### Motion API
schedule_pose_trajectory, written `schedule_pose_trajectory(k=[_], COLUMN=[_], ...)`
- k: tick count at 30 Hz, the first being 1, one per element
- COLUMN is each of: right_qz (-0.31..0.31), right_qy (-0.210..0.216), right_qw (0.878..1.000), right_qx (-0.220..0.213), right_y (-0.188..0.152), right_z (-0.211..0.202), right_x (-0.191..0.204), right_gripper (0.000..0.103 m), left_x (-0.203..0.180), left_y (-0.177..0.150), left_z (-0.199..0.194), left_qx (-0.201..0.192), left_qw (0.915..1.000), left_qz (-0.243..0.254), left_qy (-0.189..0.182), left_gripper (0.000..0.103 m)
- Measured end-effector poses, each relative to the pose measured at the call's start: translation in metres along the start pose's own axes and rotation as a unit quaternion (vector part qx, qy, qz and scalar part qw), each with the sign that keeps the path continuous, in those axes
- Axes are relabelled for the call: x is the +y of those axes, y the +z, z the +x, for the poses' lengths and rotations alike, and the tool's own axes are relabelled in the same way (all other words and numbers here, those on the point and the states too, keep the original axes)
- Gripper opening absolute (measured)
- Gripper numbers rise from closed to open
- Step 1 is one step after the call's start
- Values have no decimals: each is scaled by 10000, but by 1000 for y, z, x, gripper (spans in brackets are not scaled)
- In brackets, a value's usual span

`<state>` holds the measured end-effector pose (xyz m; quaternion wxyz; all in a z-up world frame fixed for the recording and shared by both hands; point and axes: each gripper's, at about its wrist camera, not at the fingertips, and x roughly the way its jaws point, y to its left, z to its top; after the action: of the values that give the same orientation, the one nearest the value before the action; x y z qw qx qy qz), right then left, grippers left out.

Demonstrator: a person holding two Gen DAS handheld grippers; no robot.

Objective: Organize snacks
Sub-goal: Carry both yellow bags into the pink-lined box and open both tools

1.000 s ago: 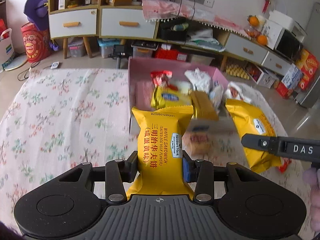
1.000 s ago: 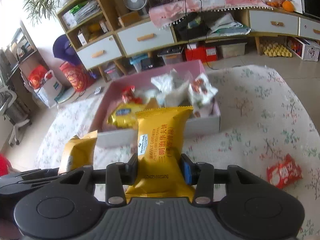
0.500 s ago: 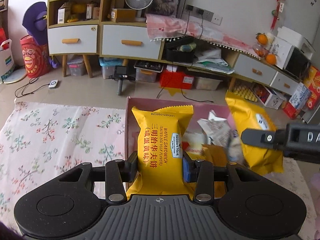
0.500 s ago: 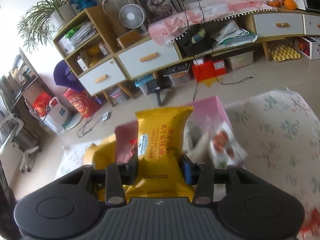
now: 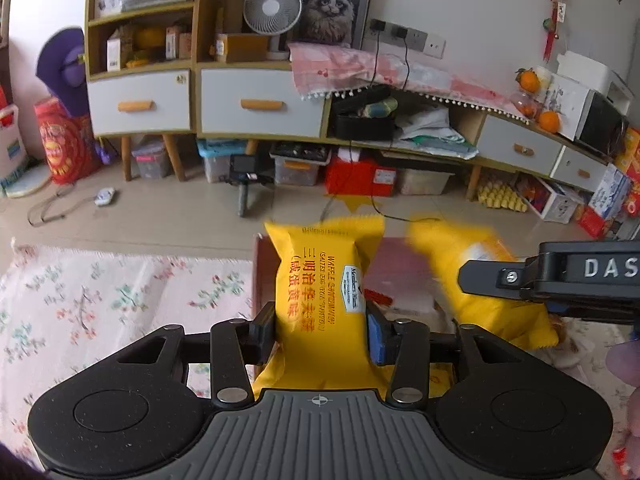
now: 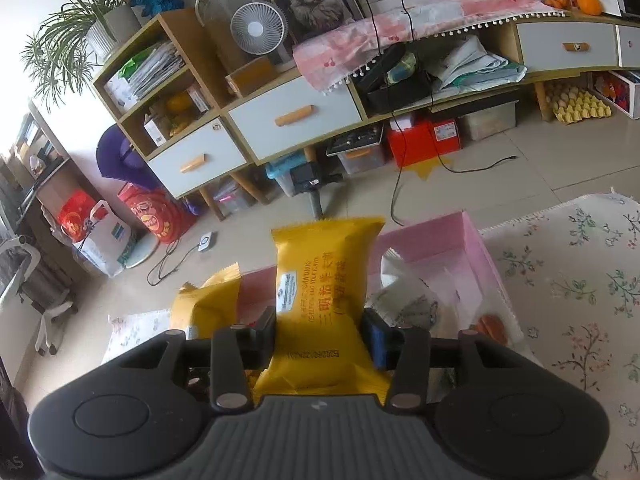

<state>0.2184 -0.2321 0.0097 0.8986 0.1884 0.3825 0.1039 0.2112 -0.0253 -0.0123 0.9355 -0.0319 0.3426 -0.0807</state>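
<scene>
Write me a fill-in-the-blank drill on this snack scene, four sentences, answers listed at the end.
1. Each gripper has a ____ waffle sandwich packet between its fingers.
2. The left gripper and right gripper hang over a ____ box.
3. The cloth under the box bears a ____ print.
4. On the cabinet, beside the fan, stands a framed picture of a ____.

Missing words: yellow; pink; floral; cat

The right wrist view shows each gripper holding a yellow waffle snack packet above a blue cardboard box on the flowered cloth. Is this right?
Not entirely. The cardboard box is pink, not blue; the right wrist view shows its pink walls plainly. The rest stands: the right gripper holds one yellow waffle snack packet, the left gripper holds another, both over the box on the flowered cloth. Both pairs of jaws have just been opening, packets between them.
</scene>
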Motion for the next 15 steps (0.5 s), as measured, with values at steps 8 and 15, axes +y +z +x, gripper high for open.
schedule_pose_trajectory(k=[8,15], right_qz=[87,-252], right_qy=[-50,-326], right_qw=[9999,9988], right_qx=[-127,-280], right_y=[0,-12], right_z=[-19,-52], right_x=[-5,-5], right_gripper=[49,69], left_x=[-4,-11], left_y=[-10,-30], left_z=[-18,-50], left_qx=[-15,37], left_qw=[9999,9992], left_qz=[99,397], left_qy=[-26,-21], left_gripper=[68,85])
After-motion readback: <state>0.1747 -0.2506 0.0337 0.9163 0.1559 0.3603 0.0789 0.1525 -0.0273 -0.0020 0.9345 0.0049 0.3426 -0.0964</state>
